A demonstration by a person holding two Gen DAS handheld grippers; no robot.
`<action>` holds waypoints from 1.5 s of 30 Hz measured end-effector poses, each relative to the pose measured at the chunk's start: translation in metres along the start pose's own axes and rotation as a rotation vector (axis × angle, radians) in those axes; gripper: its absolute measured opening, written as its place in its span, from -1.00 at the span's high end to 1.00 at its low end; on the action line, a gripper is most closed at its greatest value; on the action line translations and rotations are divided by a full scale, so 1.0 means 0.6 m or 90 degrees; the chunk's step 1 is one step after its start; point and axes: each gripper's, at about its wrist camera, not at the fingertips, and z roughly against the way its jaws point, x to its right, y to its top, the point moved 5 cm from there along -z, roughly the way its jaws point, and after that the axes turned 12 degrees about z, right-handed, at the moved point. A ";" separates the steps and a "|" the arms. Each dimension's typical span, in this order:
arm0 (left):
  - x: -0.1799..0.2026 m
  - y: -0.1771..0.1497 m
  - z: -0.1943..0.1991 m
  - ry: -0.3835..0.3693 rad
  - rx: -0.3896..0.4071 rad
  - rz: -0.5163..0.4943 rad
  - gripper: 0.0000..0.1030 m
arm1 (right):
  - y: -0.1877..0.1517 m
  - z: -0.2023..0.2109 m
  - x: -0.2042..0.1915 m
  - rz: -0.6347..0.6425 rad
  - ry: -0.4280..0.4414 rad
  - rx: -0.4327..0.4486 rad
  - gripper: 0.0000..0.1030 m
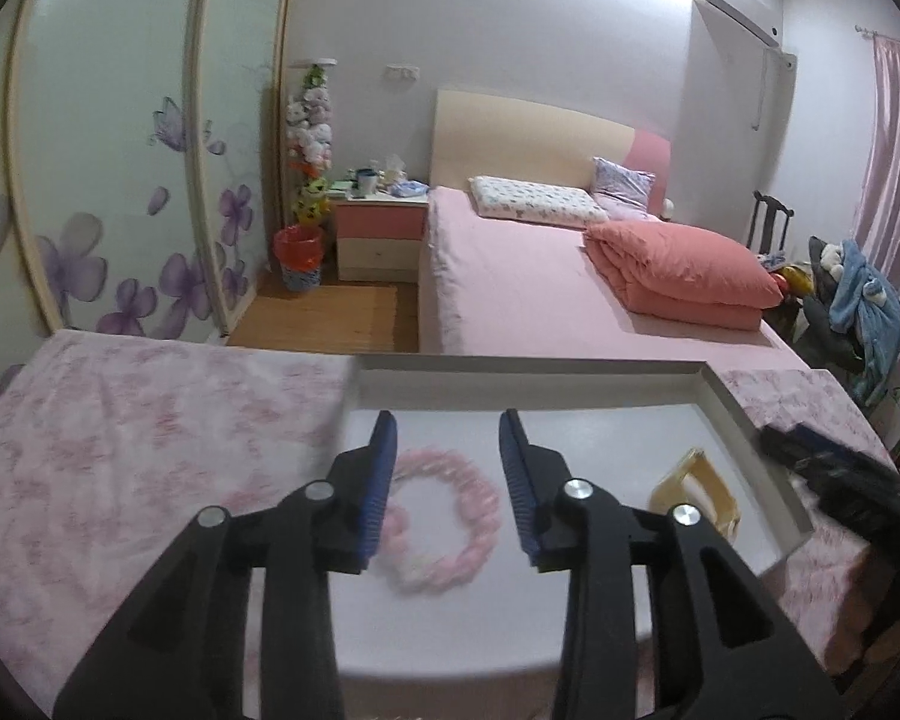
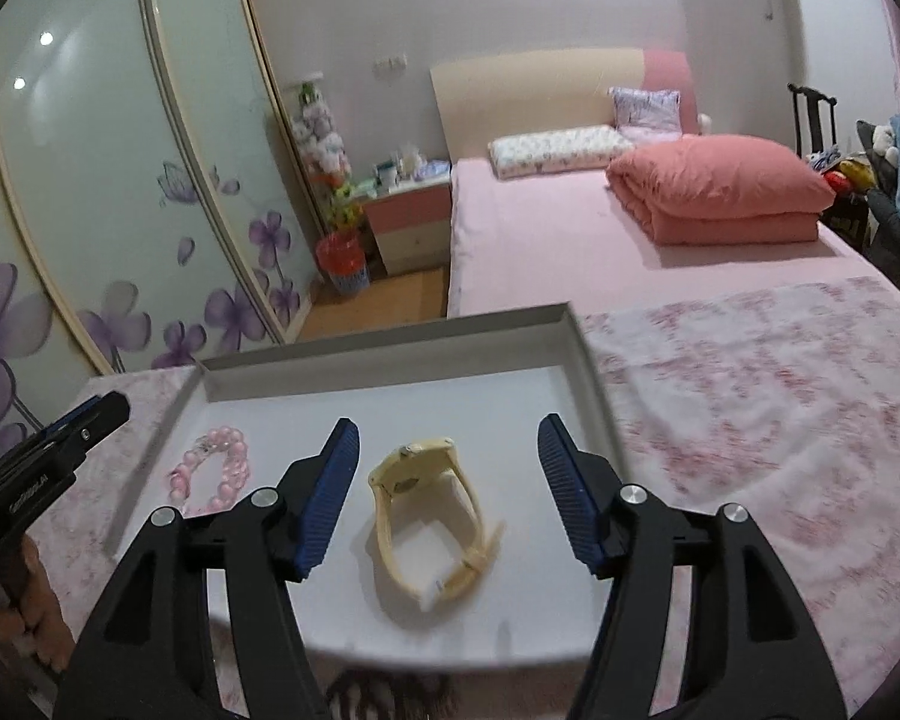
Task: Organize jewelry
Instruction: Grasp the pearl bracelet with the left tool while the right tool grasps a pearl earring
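Note:
A shallow white tray (image 1: 570, 369) lies on a pink-patterned cloth. In it a pink bead bracelet (image 1: 480, 501) rests flat, straight below the gap of my left gripper (image 1: 447, 420), which stands open and touches nothing. To its right in the tray is a cream wristwatch (image 1: 699, 480). The right wrist view shows that wristwatch (image 2: 417, 453) lying on its side between the blue pads of my right gripper (image 2: 447, 426), open wide and clear of it. The bracelet (image 2: 234, 456) sits at the tray's (image 2: 390, 354) left. The left gripper (image 2: 111, 408) enters from the left edge.
The patterned cloth (image 1: 150, 420) covers the surface on both sides of the tray. Beyond it stands a pink bed (image 1: 540, 288) with a folded duvet (image 1: 684, 270). Flowered wardrobe doors (image 1: 120, 180) are at the left, a nightstand (image 1: 381, 234) and a red bin (image 1: 297, 255) behind.

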 end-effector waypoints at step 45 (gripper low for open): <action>-0.208 -0.121 0.129 0.112 -0.079 -0.001 0.81 | -0.216 0.075 -0.063 0.100 0.024 -0.162 0.40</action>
